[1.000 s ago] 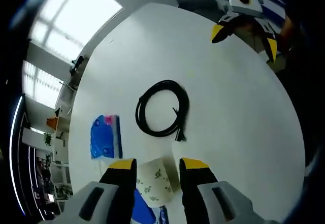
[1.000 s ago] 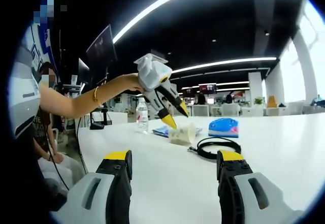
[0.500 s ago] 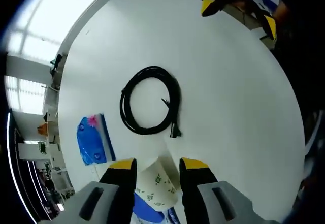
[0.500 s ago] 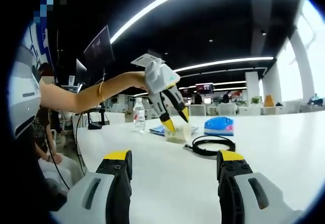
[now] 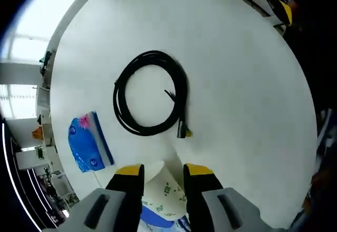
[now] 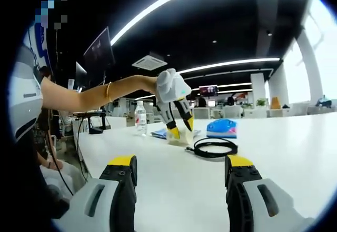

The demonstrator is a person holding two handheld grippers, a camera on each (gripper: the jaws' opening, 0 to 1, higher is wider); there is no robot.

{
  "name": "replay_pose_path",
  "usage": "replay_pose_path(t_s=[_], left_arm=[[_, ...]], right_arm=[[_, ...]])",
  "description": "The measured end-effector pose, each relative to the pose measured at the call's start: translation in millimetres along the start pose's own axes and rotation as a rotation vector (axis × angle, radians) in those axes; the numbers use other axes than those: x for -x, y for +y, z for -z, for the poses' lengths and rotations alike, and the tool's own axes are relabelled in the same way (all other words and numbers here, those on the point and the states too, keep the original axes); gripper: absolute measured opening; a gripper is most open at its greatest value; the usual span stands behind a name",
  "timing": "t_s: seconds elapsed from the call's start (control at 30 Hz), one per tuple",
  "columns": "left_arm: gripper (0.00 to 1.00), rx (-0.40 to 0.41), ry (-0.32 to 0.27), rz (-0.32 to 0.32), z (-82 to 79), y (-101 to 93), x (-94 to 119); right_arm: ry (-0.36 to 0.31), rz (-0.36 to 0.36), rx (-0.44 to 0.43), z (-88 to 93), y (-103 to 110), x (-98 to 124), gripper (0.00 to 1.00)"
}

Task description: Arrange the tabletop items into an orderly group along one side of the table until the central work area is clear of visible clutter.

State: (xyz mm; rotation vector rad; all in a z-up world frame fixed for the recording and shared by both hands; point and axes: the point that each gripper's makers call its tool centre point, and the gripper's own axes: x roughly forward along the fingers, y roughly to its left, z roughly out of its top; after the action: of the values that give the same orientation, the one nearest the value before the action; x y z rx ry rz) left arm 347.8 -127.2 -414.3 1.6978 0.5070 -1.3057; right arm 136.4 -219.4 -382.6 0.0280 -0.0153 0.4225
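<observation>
Over the last second I lowered my left gripper (image 5: 163, 171) until its jaws bracketed the white leaf-printed paper cup (image 5: 160, 192), not visibly clamped, beside the black coiled cable (image 5: 151, 93), so regrouping could start, while my right gripper (image 6: 179, 169) hung apart.

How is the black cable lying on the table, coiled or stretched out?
Coiled. The black cable lies in a round loop on the white table, its plug end tucked at one side.

White table (image 5: 237, 100) — coiled black cable (image 5: 151, 93), blue tissue pack (image 5: 88, 149), paper cup (image 5: 164, 190), water bottle (image 6: 139, 118).
</observation>
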Motion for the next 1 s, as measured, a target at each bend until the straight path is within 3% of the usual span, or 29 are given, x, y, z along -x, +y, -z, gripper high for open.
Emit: replay_pose_path(t_s=[0.17,0.3,0.4,0.57,0.73,1.0], left_arm=[[0.28,-0.012,0.021,0.02,0.0,-0.1,-3.0],[0.27,-0.05,0.079,0.044,5.1,-7.2,-6.3],[0.27,-0.069,0.11,0.016,5.5,-3.2,-8.0],[0.26,-0.097,0.155,0.032,7.3,-6.4,-10.8],[0.2,-0.075,0.166,0.087,7.6,-12.1,-14.6],[0.15,-0.068,0.18,0.103,10.3,-15.6,-17.4]], right_arm=[[0.001,0.01,-0.004,0.7,-3.2,1.7,0.65],[-0.004,0.014,-0.006,-0.5,-4.4,2.7,0.65],[-0.006,0.014,-0.005,-0.7,-4.7,3.8,0.65],[-0.004,0.023,-0.008,0.9,-7.4,7.4,0.65],[-0.003,0.03,-0.014,2.8,-9.2,10.4,0.65],[0.004,0.027,-0.008,2.8,-8.3,13.8,0.65]])
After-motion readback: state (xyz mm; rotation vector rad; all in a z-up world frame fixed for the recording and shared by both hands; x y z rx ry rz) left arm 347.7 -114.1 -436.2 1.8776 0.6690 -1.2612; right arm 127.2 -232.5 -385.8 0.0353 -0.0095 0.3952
